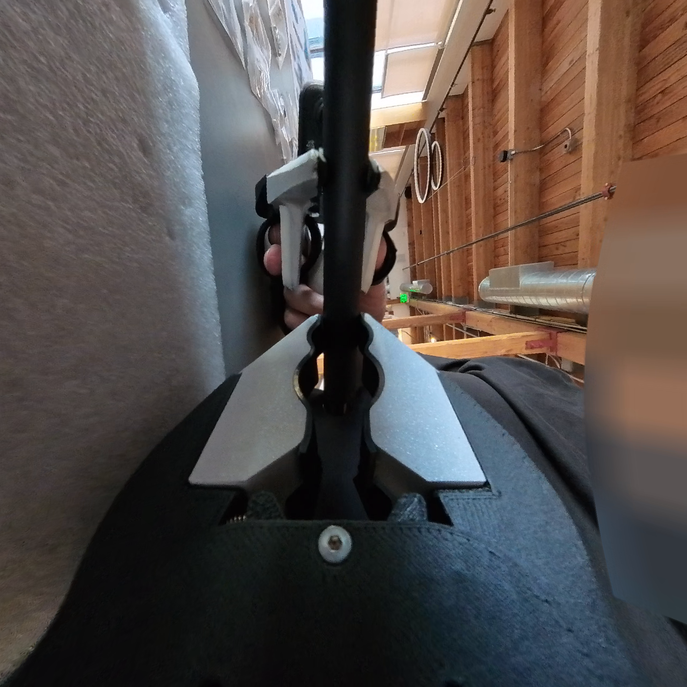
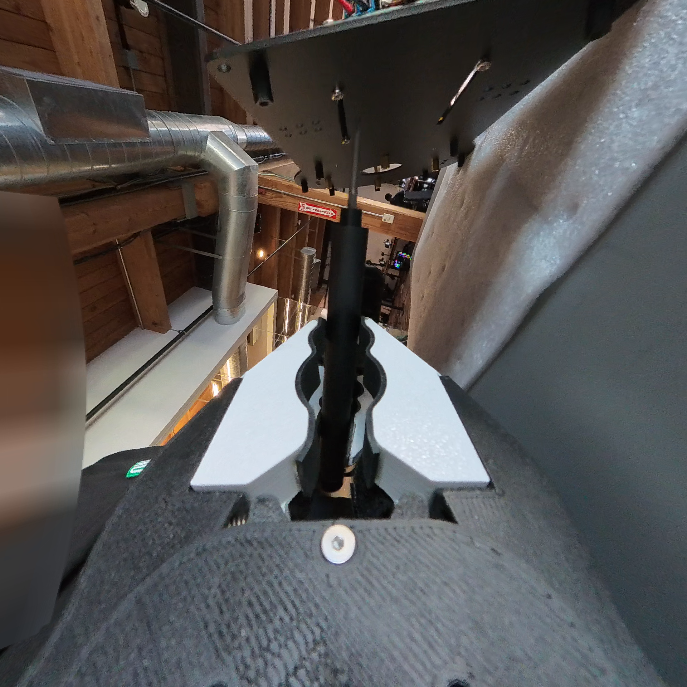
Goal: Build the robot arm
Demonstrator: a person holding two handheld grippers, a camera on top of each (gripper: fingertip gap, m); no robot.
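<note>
daylight, bright | wide-angle edge warp | near foreground soft

Blk screwdriver [image 2: 344,297] tip-up under plate [image 2: 390,74].

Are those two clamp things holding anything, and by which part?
Both grip one black screwdriver: the left gripper near its butt end, the right gripper farther along the handle, behind the thin shaft.

White foam sheet [image 2: 502,238] and black plate [image 2: 371,74] crowd the right gripper [image 2: 342,327].
</note>
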